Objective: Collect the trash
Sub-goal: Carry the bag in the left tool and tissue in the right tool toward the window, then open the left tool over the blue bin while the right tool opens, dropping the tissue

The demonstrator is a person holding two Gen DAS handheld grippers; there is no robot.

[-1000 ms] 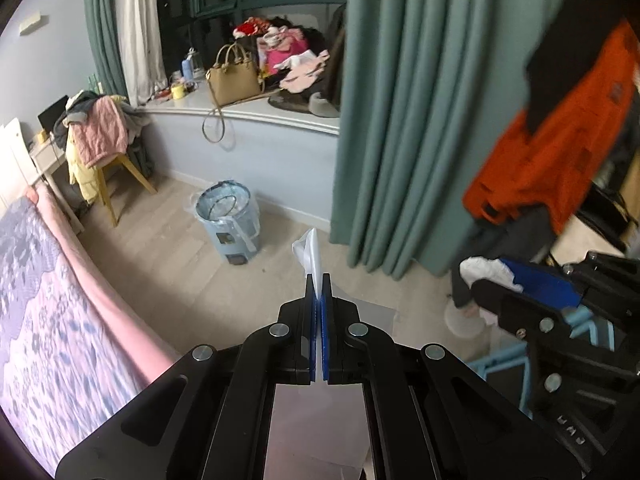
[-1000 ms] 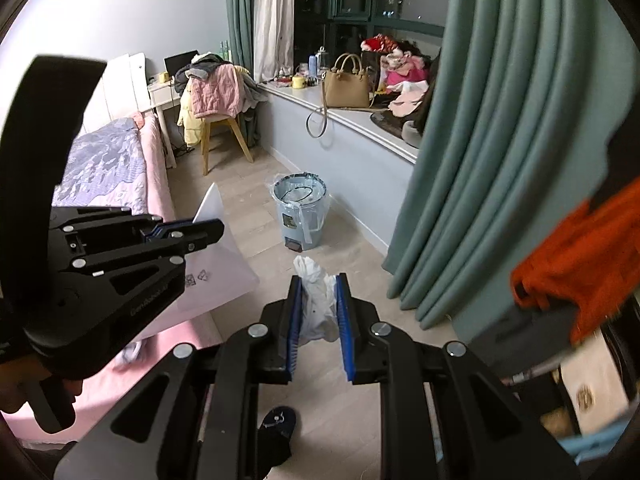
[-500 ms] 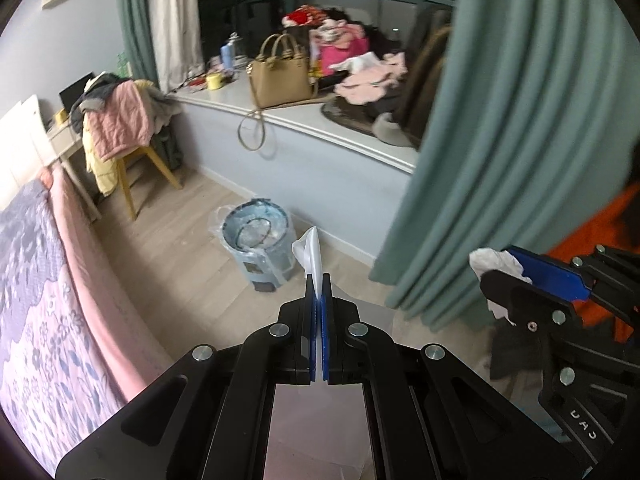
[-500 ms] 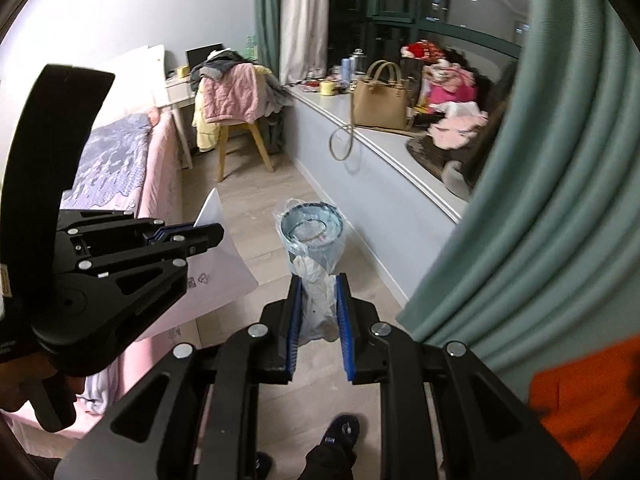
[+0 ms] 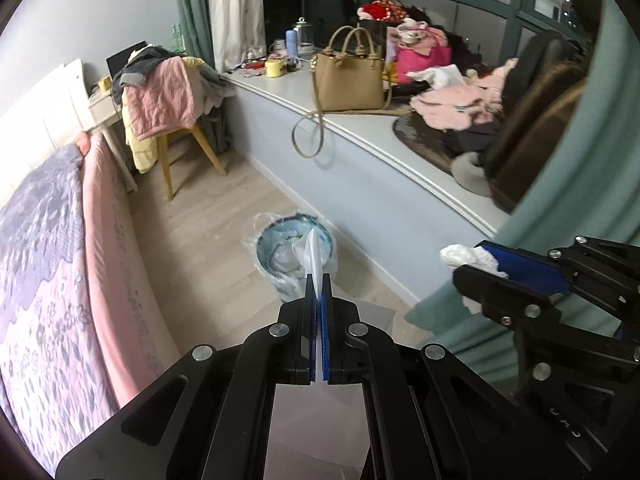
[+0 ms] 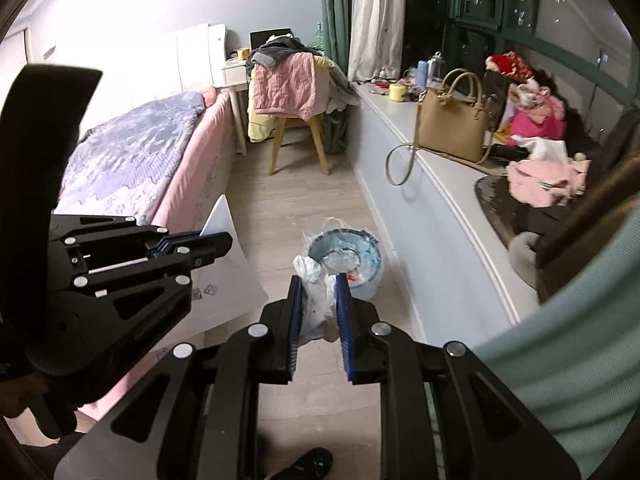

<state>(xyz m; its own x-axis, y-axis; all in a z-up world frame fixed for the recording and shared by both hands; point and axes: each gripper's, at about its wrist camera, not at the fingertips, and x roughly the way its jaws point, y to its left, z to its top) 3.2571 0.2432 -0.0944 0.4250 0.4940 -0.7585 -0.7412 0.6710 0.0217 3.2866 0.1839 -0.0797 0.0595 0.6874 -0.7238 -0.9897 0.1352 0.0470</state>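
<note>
A flat white sheet of packaging (image 5: 316, 260) is pinched edge-on in the fully closed left claw (image 5: 318, 296); a crumpled white plastic bag (image 6: 316, 300) is clamped in the narrow right claw (image 6: 318, 312). Both are carried toward the lined blue trash bin (image 6: 344, 256) on the floor, apparently for dropping in.

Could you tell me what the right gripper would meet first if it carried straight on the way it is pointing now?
Probably the lined trash bin on the floor: it sits just beyond the right gripper, which is shut on a crumpled white wad. No obstacle shows in between, though depth is hard to judge.
</note>
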